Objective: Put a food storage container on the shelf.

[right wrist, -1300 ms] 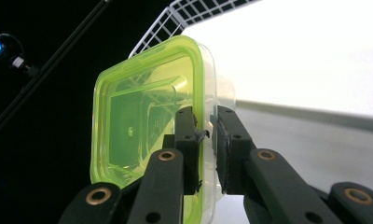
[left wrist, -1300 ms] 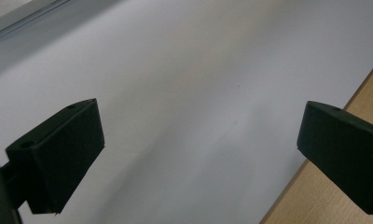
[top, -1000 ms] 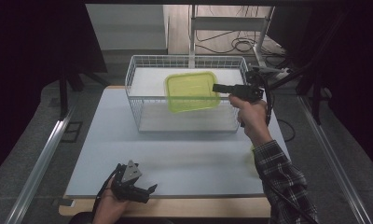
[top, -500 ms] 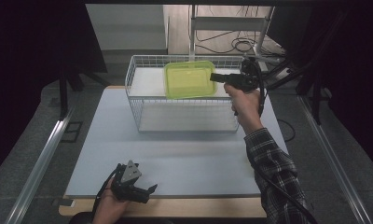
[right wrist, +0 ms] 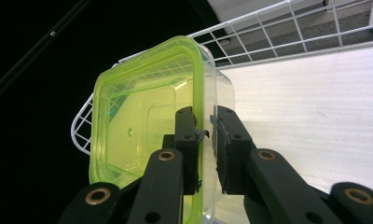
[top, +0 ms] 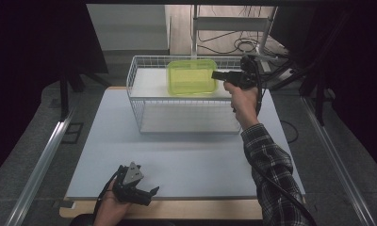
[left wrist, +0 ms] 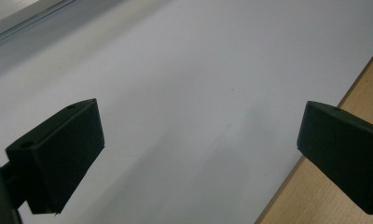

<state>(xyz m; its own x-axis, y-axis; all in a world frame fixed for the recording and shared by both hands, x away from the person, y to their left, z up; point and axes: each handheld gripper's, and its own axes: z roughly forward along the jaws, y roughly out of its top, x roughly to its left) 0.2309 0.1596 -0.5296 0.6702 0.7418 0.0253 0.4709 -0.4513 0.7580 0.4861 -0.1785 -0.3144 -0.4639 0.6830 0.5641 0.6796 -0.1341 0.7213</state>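
A clear plastic container with a yellow-green lid (top: 191,76) hangs over the white wire basket (top: 135,104) at the far side of the table. My right gripper (top: 218,75) is shut on the container's right rim. In the right gripper view the jaws pinch the lidded container (right wrist: 142,130) at its rim, my right gripper (right wrist: 206,140) pointing toward the basket's back wall (right wrist: 268,32). My left gripper (top: 151,192) rests at the near edge of the table, held in a hand, and stands open. Between the wide-apart jaws of my left gripper (left wrist: 198,154) only the white mat shows.
A white mat (top: 186,150) covers the table, with a wooden edge (top: 186,209) along the front. Metal rails (top: 40,160) run down both sides. Cables and a metal stand (top: 233,33) lie beyond the basket. The right forearm in a plaid sleeve (top: 269,174) reaches across the mat's right side.
The right gripper carried the container up and toward the back of the basket, turning it from tilted to more level. The left gripper stayed put.
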